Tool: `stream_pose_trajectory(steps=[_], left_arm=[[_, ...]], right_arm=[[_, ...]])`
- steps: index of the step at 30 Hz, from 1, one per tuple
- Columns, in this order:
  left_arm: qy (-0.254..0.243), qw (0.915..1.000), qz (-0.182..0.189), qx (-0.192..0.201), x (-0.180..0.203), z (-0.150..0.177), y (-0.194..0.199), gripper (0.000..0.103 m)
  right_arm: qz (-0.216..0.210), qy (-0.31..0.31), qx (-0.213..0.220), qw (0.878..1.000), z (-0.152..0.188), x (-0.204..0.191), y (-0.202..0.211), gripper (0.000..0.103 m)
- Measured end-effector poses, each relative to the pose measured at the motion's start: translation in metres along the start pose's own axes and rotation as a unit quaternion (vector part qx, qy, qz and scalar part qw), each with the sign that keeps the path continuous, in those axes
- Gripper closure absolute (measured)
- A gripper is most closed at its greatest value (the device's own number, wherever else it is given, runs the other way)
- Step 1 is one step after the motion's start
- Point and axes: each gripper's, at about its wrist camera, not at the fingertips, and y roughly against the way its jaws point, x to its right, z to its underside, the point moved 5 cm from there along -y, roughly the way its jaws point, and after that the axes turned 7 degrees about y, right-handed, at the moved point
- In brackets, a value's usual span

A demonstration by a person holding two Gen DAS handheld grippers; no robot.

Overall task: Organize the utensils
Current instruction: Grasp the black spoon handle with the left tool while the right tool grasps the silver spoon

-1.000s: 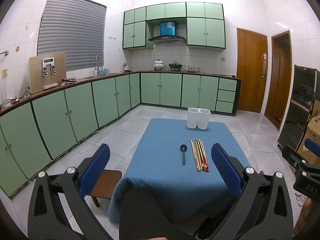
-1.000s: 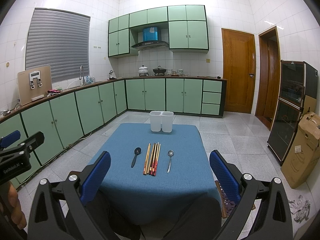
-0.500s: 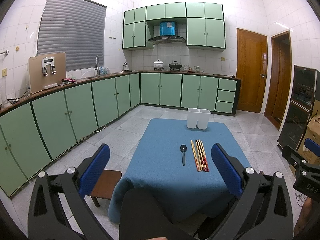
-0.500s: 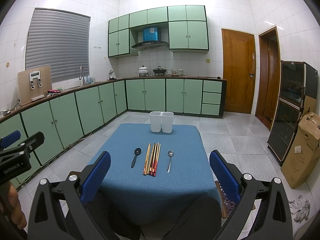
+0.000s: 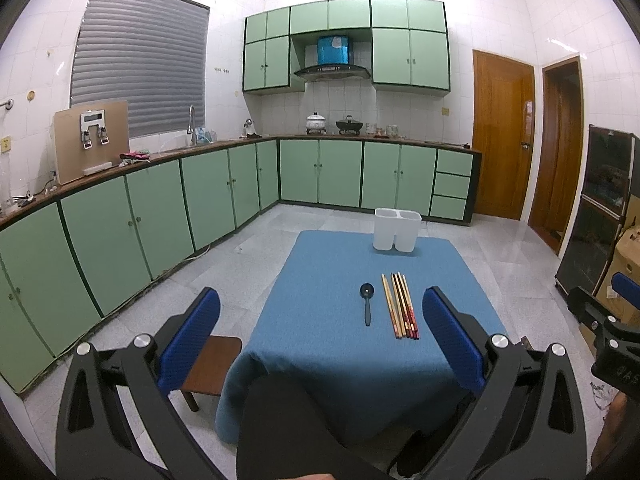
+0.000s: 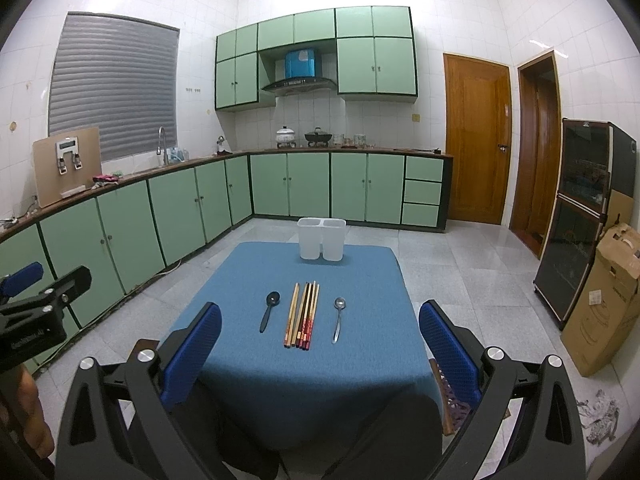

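Note:
A low table under a blue cloth (image 6: 360,368) (image 5: 320,352) carries a black spoon (image 6: 270,311) (image 5: 367,307), a row of several chopsticks (image 6: 303,316) (image 5: 400,306) and a metal spoon (image 6: 338,318), which the left wrist view hides behind a finger. A white two-compartment holder (image 6: 321,239) (image 5: 397,229) stands upright at the table's far edge. My left gripper (image 5: 320,336) and right gripper (image 6: 320,344) hover before the table's near edge, both open and holding nothing.
Green cabinets (image 6: 180,208) line the left and back walls. A small brown stool (image 5: 210,366) stands left of the table. A cardboard box (image 6: 604,300) and a dark cabinet (image 6: 580,216) stand at the right. Tiled floor surrounds the table.

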Motion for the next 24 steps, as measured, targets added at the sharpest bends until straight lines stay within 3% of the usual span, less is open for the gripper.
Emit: stream_pose_trajectory(steps=[5, 9, 14, 18, 24], left_arm=[[0.0, 0.9996, 0.017, -0.025, 0.006, 0.006, -0.039, 0.005], [-0.014, 0.9971, 0.029, -0.069, 0.014, 0.021, -0.097, 0.005], [-0.011, 0.9917, 0.042, -0.121, 0.016, 0.05, -0.178, 0.005], [-0.015, 0.9863, 0.052, -0.156, 0.02, 0.073, -0.237, 0.005], [-0.037, 0.9781, 0.048, -0.199, 0.034, 0.112, -0.325, 0.005]], right_arm=[[0.009, 0.005, -0.011, 1.0, 0.003, 0.008, -0.028, 0.006], [0.017, -0.005, -0.029, 0.999, 0.016, 0.021, -0.07, 0.006], [0.0, -0.014, -0.082, 0.997, 0.04, 0.03, -0.14, 0.007], [-0.017, -0.022, -0.135, 0.99, 0.066, 0.036, -0.205, 0.018], [-0.029, -0.019, -0.167, 0.985, 0.102, 0.034, -0.282, 0.027]])
